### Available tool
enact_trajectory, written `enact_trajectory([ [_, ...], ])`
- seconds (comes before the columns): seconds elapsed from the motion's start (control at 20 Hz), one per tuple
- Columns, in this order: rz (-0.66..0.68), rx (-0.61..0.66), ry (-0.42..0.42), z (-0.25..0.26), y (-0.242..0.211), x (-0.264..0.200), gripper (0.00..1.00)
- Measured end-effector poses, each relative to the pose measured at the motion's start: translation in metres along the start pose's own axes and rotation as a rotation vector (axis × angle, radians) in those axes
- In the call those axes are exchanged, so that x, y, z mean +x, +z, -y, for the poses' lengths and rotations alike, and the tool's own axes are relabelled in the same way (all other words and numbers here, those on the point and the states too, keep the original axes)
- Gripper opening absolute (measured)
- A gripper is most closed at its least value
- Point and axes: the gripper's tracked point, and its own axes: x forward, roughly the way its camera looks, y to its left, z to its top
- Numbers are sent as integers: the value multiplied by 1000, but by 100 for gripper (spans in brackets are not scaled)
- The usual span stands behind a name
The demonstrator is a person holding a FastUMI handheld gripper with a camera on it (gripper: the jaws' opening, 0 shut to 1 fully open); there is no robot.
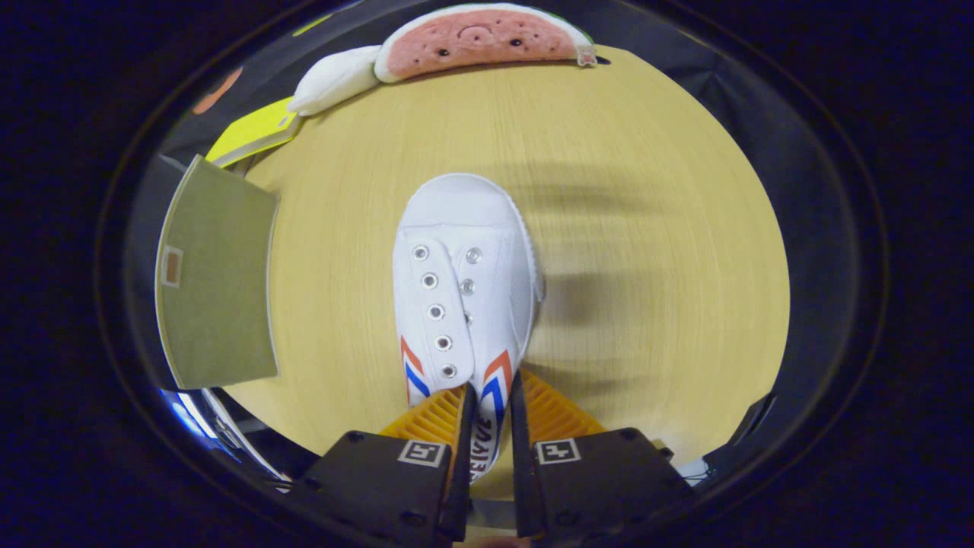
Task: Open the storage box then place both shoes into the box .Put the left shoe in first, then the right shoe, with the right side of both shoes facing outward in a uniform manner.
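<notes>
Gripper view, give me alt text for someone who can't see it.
The gripper is shut on the side wall of a white canvas shoe, toe pointing away, above a round wooden table. A green storage box lies to the shoe's left; a watermelon plush sits at the table's far edge.

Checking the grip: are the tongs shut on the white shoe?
Shut: both tongs press the white canvas shoe's side wall.

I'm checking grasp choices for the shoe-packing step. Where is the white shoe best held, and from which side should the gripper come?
Probably the heel-end side wall. The white shoe points its toe away, so the gripper coming from behind the heel meets a thin upright collar wall. Its fingers are already closed on that striped wall, which suits them better than the broad, rounded toe.
</notes>
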Motion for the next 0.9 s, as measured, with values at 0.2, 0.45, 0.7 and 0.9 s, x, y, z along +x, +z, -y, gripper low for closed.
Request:
enact_trajectory([
  [0.2,-8,31,29,-6,0,-11,6],
  [0.45,76,42,69,-18,9,-60,6],
  [0.7,149,60,89,-49,13,-114,6],
  [0.9,207,28,84,-95,4,-156,6],
])
